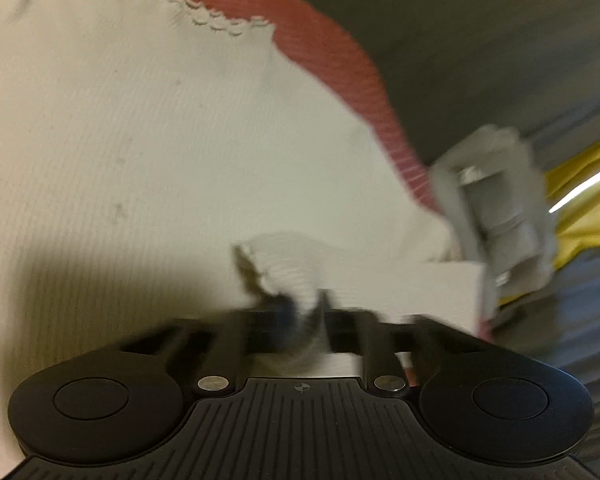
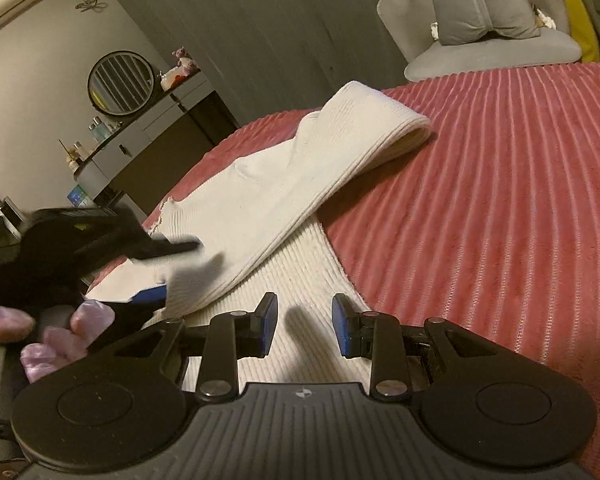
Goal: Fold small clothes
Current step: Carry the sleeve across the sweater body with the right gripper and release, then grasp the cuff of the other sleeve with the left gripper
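Observation:
A cream ribbed knit garment (image 2: 260,200) lies on a pink ribbed bedspread (image 2: 480,200), with one part folded over the rest. It fills the left wrist view (image 1: 140,140), where its scalloped hem shows at the top. My left gripper (image 1: 296,308) is shut on a bunched edge of the garment; it shows blurred at the left in the right wrist view (image 2: 172,264). My right gripper (image 2: 305,324) is open and empty, just above the garment's near part.
A grey chair with a bow-shaped cushion (image 2: 484,12) stands beyond the bed. A dresser with a round mirror (image 2: 120,84) and small bottles is at the far left. Yellow fabric (image 1: 588,208) lies off the bed's edge. A hand in a purple glove (image 2: 60,336) holds the left gripper.

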Demonstrator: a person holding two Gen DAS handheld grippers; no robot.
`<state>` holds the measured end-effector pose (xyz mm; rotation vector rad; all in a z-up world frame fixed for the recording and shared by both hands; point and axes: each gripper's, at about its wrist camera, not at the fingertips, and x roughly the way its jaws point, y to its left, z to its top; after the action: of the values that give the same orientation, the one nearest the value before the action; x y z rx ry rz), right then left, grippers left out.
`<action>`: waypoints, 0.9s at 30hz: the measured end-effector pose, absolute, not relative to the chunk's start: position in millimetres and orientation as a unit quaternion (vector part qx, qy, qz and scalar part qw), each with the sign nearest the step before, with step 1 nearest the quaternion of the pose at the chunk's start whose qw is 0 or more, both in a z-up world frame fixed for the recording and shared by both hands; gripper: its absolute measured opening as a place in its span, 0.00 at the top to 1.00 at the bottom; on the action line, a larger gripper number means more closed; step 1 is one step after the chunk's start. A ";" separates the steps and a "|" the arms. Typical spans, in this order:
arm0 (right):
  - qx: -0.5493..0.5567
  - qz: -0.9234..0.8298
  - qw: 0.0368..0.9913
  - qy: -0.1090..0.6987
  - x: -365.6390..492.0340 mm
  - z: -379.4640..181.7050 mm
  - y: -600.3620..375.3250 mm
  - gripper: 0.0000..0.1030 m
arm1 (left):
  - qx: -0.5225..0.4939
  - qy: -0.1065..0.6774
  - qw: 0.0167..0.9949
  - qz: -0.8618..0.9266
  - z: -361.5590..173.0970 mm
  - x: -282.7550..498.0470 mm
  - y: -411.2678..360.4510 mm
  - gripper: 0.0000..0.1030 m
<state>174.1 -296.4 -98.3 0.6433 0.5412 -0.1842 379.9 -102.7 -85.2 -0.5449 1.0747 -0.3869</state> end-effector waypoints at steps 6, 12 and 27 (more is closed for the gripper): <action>0.301 -0.086 0.913 0.260 170.7 -99.1 -295.7 0.72 | -0.222 0.429 0.853 -0.197 -27.7 375.0 -79.2 0.91; 0.293 -0.086 0.915 0.265 169.7 -96.4 -292.5 0.71 | -0.156 0.366 0.908 -0.132 12.7 367.3 -13.5 0.91; 0.362 -0.023 0.895 0.257 204.6 -82.4 -315.5 0.56 | -0.190 0.411 0.888 -0.080 -46.1 364.6 66.3 0.91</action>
<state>204.6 -315.5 -82.4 0.7511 0.5335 -0.0479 364.6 66.3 -46.1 -0.3956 0.8532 -0.1659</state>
